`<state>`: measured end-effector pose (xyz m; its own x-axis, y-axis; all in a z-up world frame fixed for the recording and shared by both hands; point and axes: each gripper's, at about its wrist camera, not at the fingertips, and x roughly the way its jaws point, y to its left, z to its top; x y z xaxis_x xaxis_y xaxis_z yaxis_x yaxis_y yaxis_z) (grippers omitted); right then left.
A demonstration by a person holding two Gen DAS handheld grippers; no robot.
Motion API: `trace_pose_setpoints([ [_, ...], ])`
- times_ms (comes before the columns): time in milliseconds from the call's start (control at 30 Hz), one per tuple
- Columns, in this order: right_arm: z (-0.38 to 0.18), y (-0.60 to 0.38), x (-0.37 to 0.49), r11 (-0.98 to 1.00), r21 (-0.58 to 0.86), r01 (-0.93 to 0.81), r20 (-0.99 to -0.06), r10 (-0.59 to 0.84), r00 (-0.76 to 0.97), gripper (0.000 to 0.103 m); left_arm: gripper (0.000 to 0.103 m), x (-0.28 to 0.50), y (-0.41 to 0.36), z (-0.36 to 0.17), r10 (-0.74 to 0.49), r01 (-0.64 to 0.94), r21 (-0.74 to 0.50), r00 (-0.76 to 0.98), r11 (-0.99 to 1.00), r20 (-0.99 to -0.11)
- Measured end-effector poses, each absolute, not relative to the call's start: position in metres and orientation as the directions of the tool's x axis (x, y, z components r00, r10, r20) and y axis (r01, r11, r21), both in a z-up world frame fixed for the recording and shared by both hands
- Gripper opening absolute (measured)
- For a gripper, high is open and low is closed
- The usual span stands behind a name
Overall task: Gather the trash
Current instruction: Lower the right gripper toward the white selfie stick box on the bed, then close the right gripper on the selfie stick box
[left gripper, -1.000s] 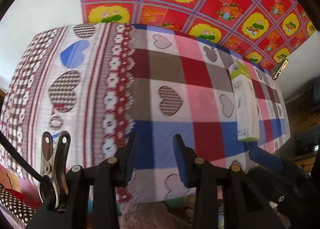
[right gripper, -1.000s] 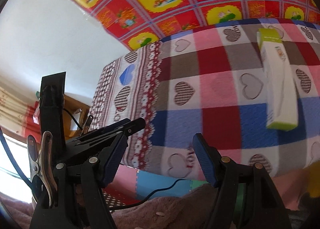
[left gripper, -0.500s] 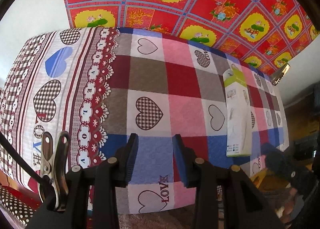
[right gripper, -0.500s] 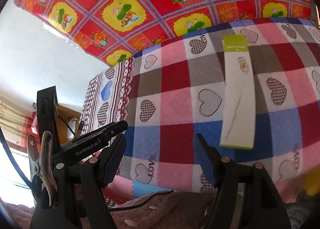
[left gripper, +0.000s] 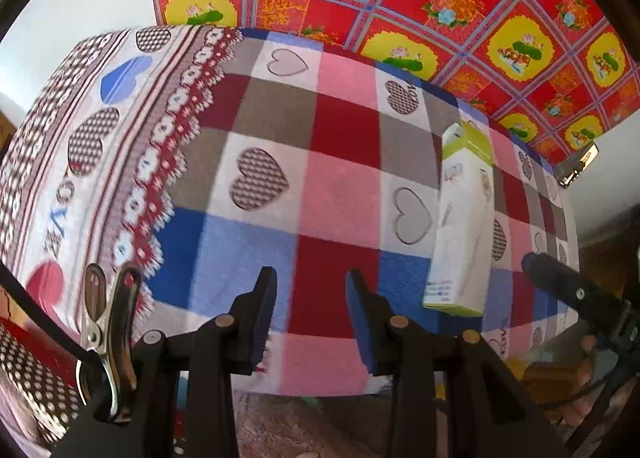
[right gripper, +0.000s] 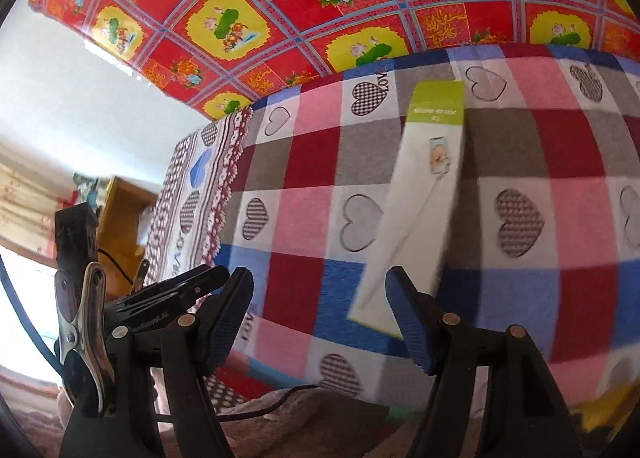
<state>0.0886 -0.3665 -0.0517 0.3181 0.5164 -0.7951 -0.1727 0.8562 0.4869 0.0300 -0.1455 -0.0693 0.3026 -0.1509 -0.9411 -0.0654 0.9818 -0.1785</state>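
Left wrist view, left to right. A metal spring clip (left gripper: 106, 322) sits at the lower left, clamped to the gripper's frame. At bottom centre the left gripper (left gripper: 310, 312) has its blue-padded jaws released, a narrow gap between them with only cloth showing through. It hangs over a checked bedspread (left gripper: 340, 202) of red, pink, blue and grey squares printed with hearts. Right of centre a long white box with a green end (left gripper: 460, 218) lies flat on the bedspread, its long axis running up and down the frame, well apart from the left jaws. At the lower right the dark tip of the right gripper (left gripper: 576, 294) comes in, near the box's lower end.

Right wrist view, left to right. A wooden cabinet (right gripper: 120, 206) stands at mid left beside the bed. The right gripper's jaws stand wide and released at bottom centre, nothing between the pads. The box lies just above the right-hand pad, not touching. A red floral cloth (right gripper: 280, 2) fills the top.
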Motion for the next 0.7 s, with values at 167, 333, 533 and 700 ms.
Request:
trace_pose_setpoints([
  [167, -0.054, -0.393, 0.100, 0.858, 0.462, -0.227, -0.811, 0.512, 0.283, 0.070, 0.037, 0.019, -0.173, -0.072, -0.140, -0.102, -0.178, 0.302, 0.979, -0.943],
  [333, -0.058, -0.413, 0.106, 0.858, 0.427, -0.287, -0.830, 0.497, 0.252, 0.070, 0.037, 0.010, -0.200, -0.077, -0.162, -0.110, -0.201, 0.291, 0.973, -0.943],
  [533, -0.062, -0.430, 0.109, 0.860, 0.369, -0.352, -0.859, 0.460, 0.226, 0.070, 0.038, 0.002, -0.232, -0.075, -0.201, -0.095, -0.237, 0.293, 0.967, -0.935],
  [700, -0.072, -0.441, 0.111, 0.858, 0.347, -0.378, -0.876, 0.441, 0.196, 0.070, 0.043, 0.001, -0.252, -0.074, -0.199, -0.079, -0.231, 0.293, 0.970, -0.935],
])
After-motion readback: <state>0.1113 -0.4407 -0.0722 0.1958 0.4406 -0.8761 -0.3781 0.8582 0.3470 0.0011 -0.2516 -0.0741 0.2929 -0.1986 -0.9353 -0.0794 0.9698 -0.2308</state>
